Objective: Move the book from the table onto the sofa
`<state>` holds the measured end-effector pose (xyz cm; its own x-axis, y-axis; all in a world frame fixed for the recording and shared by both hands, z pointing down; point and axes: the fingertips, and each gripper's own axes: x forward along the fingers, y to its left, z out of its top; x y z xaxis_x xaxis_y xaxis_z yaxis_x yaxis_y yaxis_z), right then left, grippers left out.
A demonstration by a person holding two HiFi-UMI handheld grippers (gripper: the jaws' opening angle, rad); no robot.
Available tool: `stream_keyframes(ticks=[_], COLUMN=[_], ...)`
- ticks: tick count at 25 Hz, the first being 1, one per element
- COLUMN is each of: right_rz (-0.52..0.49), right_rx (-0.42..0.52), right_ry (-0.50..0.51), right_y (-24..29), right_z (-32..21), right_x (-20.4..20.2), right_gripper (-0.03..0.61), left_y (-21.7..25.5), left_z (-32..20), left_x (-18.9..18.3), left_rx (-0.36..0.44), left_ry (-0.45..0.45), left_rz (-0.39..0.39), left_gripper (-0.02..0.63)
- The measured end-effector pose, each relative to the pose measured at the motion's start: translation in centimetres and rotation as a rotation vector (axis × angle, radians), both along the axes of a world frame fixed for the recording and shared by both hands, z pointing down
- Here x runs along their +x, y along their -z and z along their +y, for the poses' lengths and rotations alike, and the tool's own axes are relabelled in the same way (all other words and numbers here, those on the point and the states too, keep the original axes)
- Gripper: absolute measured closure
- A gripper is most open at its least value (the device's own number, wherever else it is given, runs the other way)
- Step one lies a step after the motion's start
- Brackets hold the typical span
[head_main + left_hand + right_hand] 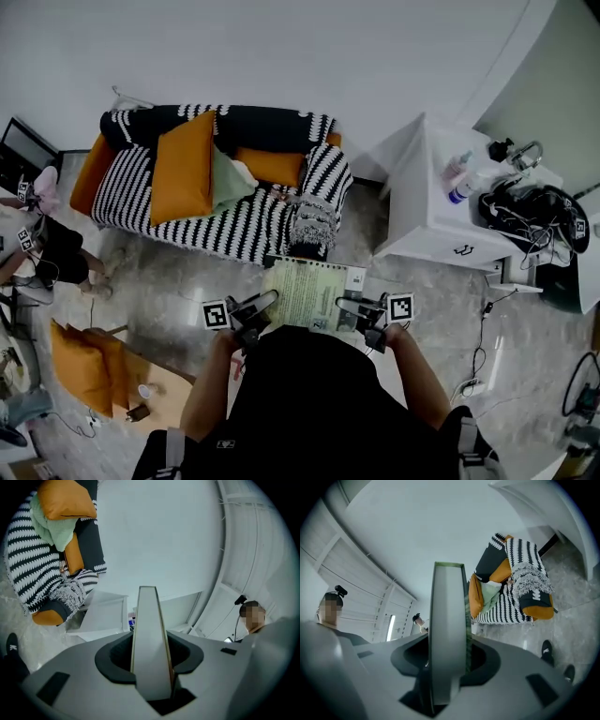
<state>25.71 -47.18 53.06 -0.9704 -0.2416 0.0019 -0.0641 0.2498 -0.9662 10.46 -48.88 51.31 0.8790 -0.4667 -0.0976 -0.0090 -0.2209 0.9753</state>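
Green book (302,291), just one, held up over the floor (169,281), with the one striped sofa (216,220) at its 12 o'clock and the one white table (427,220) at 2. Two grippers pinching it: left gripper (265,303) at 9 o'clock, right gripper (351,307) at 3. Cover seen only from the head view; only a thin edge from each gripper view. Near edge hidden by the person (309,403).

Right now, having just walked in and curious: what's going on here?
A person holds a thin pale-green book level in the air, the left gripper shut on one edge, the right gripper on the other. It hangs above the floor, just short of the black-and-white striped sofa, not yet set down.
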Motion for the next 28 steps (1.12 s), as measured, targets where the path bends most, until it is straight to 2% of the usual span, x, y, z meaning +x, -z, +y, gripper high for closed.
stream_keyframes(ticks=[6, 11, 17, 20, 24, 28], right_rz=[0.002, 0.013, 0.027, 0.064, 0.120, 0.106], right_rx=[-0.016, -0.028, -0.041, -0.064, -0.080, -0.097], right_ry=[-0.039, -0.061, -0.083, -0.081, -0.045, -0.028], right_y=[-0.5, -1.2, -1.5, -2.8, -4.3, -4.9], right_z=[-3.5, -5.4, -6.7, -7.3, -8.6, -11.2], right_x=[-1.8, -3.3, -4.5, -3.9, -2.9, -2.2], right_gripper=[0.402, 0.402, 0.402, 0.402, 0.400, 0.402], left_y=[-0.3, -1.4, -2.2, -3.4, -6.1, -7.1], left_z=[-4.1, -6.1, -7.7, -8.2, -8.9, -11.1], left_x=[-1.6, -3.2, -4.1, -3.8, -3.0, -2.0], left_rx=[0.000, -0.023, -0.044, -0.064, -0.043, -0.075], left_ry=[-0.059, -0.082, -0.150, -0.188, -0.280, -0.288], left_rz=[-0.007, 0.003, 0.005, -0.040, -0.188, -0.192], left_gripper=[0.442, 0.442, 0.442, 0.442, 0.440, 0.440])
